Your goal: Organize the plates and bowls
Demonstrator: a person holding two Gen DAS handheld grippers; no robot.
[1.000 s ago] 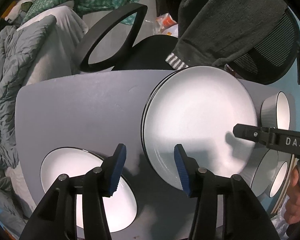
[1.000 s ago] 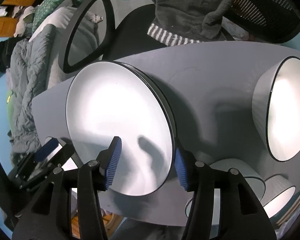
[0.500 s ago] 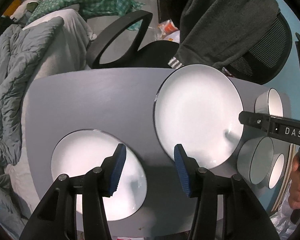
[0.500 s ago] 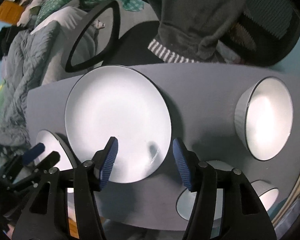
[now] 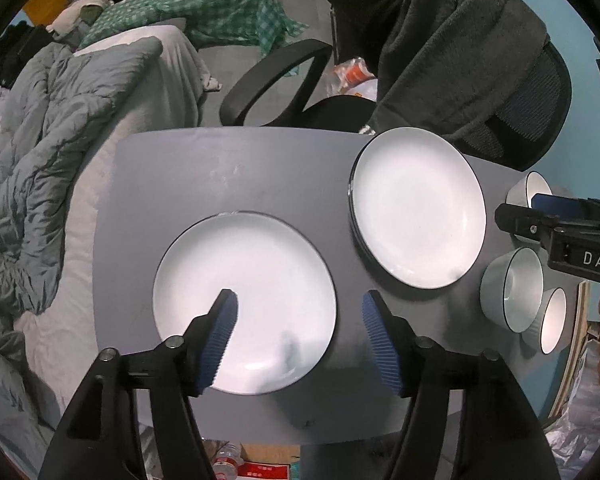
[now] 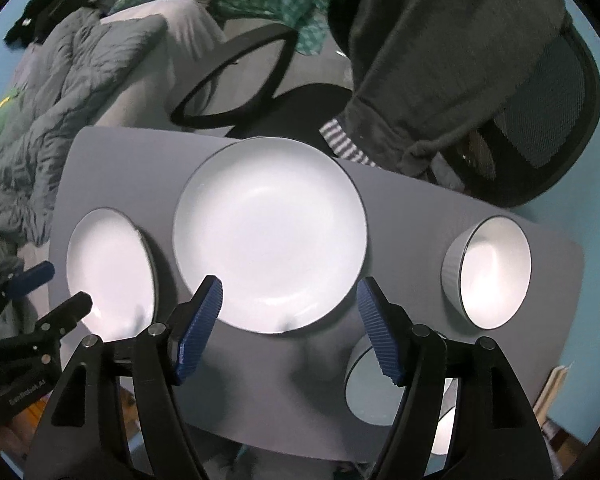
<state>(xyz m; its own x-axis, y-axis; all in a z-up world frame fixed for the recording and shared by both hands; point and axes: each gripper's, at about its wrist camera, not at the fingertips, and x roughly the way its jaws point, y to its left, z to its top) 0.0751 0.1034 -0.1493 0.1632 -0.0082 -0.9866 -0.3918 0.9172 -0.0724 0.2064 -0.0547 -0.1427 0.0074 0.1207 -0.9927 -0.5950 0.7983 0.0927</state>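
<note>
1. Left gripper (image 5: 298, 338): lower centre of the left wrist view, pointing down at the grey desk (image 5: 220, 176). Jaws wide and opening, nothing held. Blue ribbed pads (image 5: 219, 338) straddle the right half of a single white plate (image 5: 244, 304) lying flat on the desk below them, no contact visible.
2. Plate stack (image 5: 418, 208): right of centre in the left wrist view, white with a dark rim. Extra dark edges show along its left side, so more than one plate. Clear of the single plate, desk showing between them.
3. Bowls, right edge of the left wrist view: one bowl (image 5: 514, 286) with a second bowl (image 5: 550, 322) touching or overlapping just below it; which one, cannot tell. A third bowl (image 5: 526, 188) higher up, partly hidden by the right gripper's black body.
4. Right gripper (image 6: 290, 330): lower centre of the right wrist view, pointing down. Jaws wide and opening, nothing between them. The near rim of the plate stack (image 6: 270, 234) lies in the gap below the pads.
5. Right wrist view, remainder: the single plate (image 6: 110, 274) at left, the third bowl (image 6: 488, 272) at right, apart from the stack.
6. Office chair (image 5: 532, 92) with a dark garment (image 5: 440, 40) draped over it, beyond the desk's far edge. Grey quilt (image 5: 40, 152) at left.
</note>
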